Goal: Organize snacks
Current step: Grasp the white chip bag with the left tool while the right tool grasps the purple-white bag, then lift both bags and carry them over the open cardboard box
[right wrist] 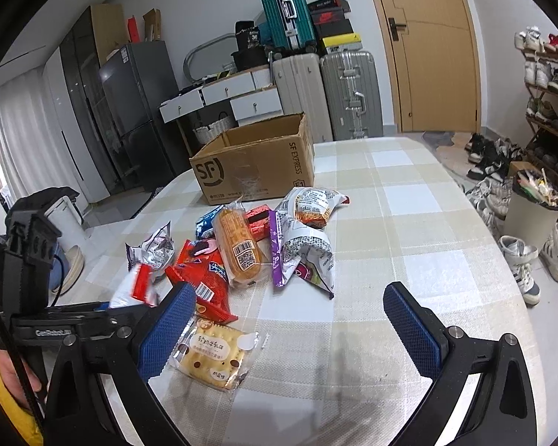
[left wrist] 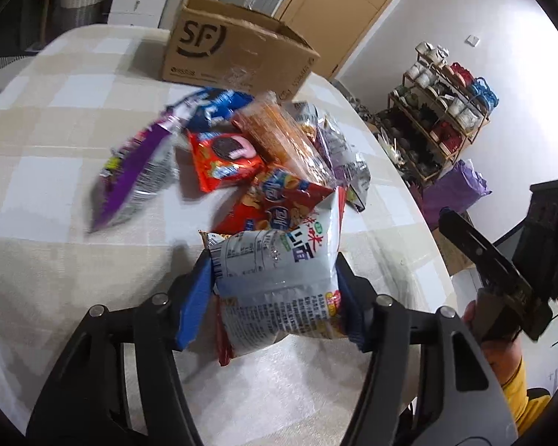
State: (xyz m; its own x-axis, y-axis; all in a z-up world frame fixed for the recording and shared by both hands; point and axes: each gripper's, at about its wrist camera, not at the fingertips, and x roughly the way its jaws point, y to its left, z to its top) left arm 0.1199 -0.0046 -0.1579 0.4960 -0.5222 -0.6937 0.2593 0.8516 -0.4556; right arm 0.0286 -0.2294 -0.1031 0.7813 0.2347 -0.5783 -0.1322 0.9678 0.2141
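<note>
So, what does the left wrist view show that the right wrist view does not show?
Only the left wrist view shows the left gripper shut on a silver snack bag, seen from close up.

Only the right wrist view shows the right gripper open over the table, and a cracker packet lying apart from the pile, beside its left finger.

Both show the snack pile, the open SF cardboard box behind it and the checked tablecloth.

A silver-white snack packet [left wrist: 279, 282] is hanging upright, lifted in front of the open SF cardboard box [right wrist: 255, 167]. The other snacks [right wrist: 264, 238] are lying heaped just before that box; a cracker pack [right wrist: 215, 353] is lying flat, farther from it.
</note>
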